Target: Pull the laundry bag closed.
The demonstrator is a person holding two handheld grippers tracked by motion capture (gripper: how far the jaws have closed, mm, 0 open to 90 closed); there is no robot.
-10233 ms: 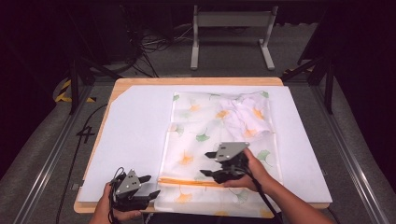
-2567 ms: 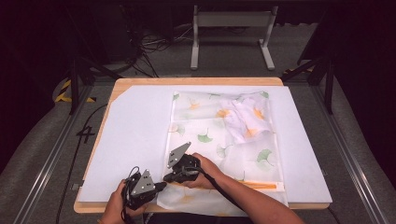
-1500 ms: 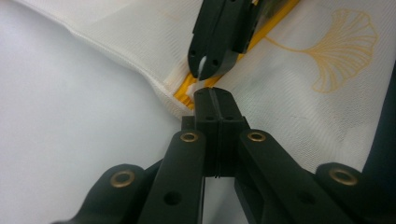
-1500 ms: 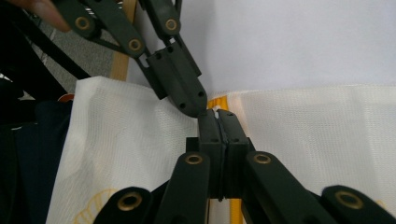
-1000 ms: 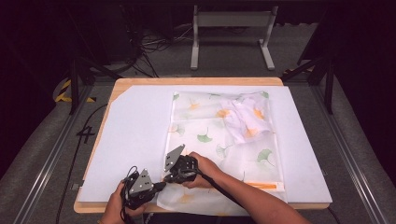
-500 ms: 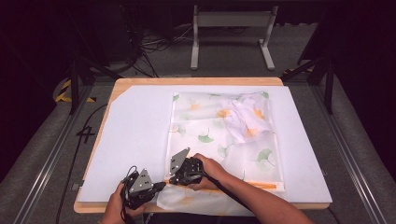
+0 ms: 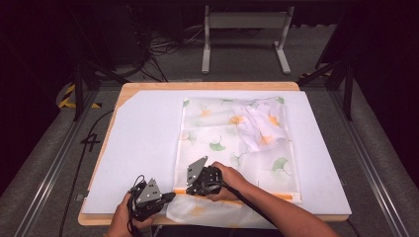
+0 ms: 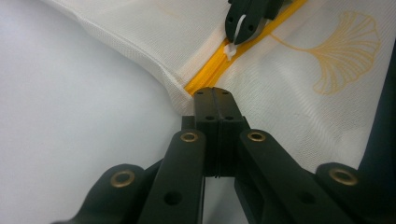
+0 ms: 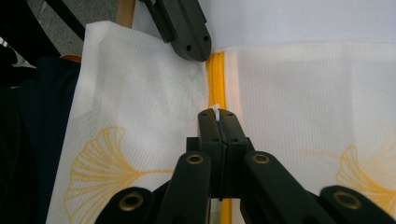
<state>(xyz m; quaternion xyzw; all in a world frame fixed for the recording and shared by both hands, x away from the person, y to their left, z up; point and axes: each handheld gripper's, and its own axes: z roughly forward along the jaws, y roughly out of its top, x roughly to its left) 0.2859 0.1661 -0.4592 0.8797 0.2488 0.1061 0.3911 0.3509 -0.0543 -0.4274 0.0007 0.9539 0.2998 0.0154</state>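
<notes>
A white mesh bag [image 7: 232, 143] printed with ginkgo leaves lies on the white sheet, and a crumpled white garment [image 7: 262, 128] shows through its far right part. A yellow zipper [image 9: 215, 79] runs along the bag's near edge. My left gripper [image 8: 212, 93] is shut on the bag's fabric at the zipper's left end [image 8: 204, 80]. My right gripper [image 9: 218, 114] is shut on the white zipper pull [image 8: 230, 49], a short way from the left gripper [image 9: 189, 46]. In the high view the left gripper [image 7: 170, 196] and right gripper [image 7: 191, 190] sit close together at the bag's near left corner.
The white sheet [image 7: 143, 143] covers a wooden table [image 7: 207, 86], and its near edge runs just under the hands. A metal stand [image 7: 244, 22] and cables [image 7: 163, 47] lie on the floor beyond. Dark rails [image 7: 49, 163] flank the table.
Over ten seconds my right gripper has travelled left along the zipper to just beside the left gripper. In the last second it has eased slightly back to the right. The left gripper has held still.
</notes>
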